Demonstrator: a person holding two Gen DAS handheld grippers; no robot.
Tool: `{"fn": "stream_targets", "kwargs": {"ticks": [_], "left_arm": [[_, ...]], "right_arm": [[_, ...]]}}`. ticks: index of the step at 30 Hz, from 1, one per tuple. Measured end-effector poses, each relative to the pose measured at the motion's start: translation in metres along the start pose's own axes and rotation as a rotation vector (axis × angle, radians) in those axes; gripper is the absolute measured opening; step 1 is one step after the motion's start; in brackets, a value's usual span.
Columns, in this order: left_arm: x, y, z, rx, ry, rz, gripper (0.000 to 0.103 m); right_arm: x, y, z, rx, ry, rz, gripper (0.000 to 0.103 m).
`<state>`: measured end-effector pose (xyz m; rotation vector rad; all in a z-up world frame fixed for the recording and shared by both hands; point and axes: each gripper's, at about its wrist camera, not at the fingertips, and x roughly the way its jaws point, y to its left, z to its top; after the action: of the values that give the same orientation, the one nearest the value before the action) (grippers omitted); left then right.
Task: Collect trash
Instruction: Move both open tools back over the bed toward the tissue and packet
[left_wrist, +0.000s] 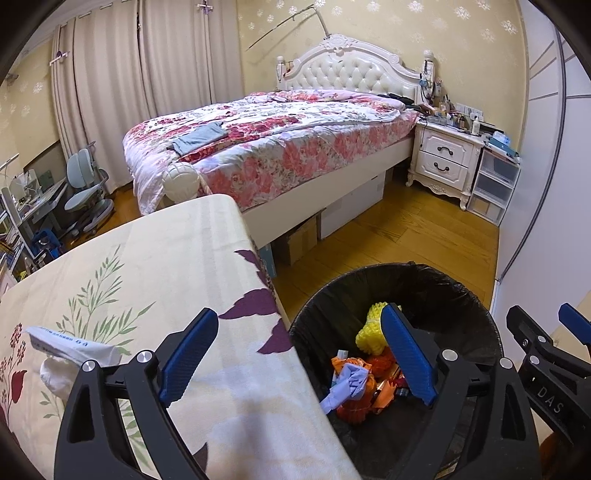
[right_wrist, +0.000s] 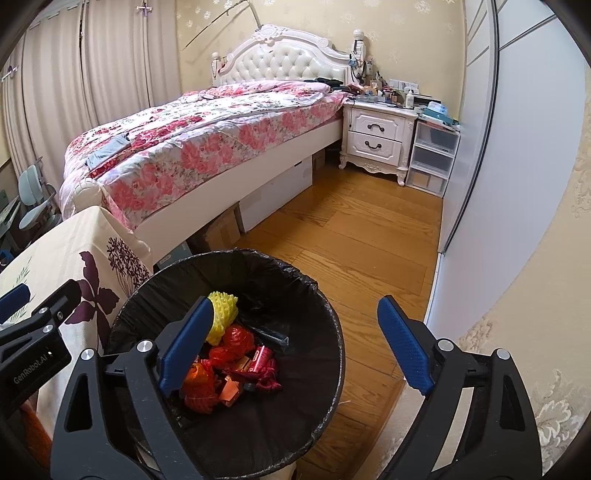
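A round bin with a black liner (left_wrist: 369, 275) stands on the wood floor beside the cloth-covered table (left_wrist: 155, 266). In it lie a yellow foam net (left_wrist: 369, 330), orange and red wrappers (right_wrist: 229, 350) and a crumpled blue piece (left_wrist: 347, 384). My left gripper (left_wrist: 299, 314) is open and holds nothing, straddling the table edge and the bin rim. My right gripper (right_wrist: 295, 301) is open and holds nothing, over the bin's right side (right_wrist: 325, 295). A white wrapper with blue print (left_wrist: 70, 341) and a white crumpled wad (left_wrist: 55, 376) lie on the table at the left.
A bed with a floral quilt (left_wrist: 280, 140) fills the middle, with cardboard boxes (left_wrist: 299, 240) under it. A white nightstand (right_wrist: 376, 136) and plastic drawers (right_wrist: 432, 158) stand at the back right. A sliding wardrobe door (right_wrist: 517, 166) runs along the right. A chair (left_wrist: 85, 192) stands at the left.
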<state>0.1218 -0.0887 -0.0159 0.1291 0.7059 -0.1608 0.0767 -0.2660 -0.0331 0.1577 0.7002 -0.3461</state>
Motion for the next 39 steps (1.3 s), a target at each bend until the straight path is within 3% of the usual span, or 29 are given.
{"fn": "stream_targets", "kwargs": {"ticks": [8, 24, 35, 39], "left_arm": [[-0.02, 0.025, -0.017, -0.029, 0.003, 0.03, 0.09], [-0.055, 0.097, -0.062, -0.119, 0.042, 0.131, 0.09], [-0.051, 0.16, -0.079, -0.225, 0.107, 0.242, 0.09], [-0.046, 0.175, -0.078, -0.264, 0.125, 0.244, 0.09]], "right_arm": [[-0.019, 0.015, -0.009, -0.015, -0.003, 0.042, 0.089], [-0.049, 0.084, -0.038, -0.111, 0.018, 0.182, 0.093], [-0.053, 0.145, -0.049, -0.215, 0.042, 0.277, 0.093], [-0.052, 0.163, -0.051, -0.245, 0.058, 0.308, 0.093]]}}
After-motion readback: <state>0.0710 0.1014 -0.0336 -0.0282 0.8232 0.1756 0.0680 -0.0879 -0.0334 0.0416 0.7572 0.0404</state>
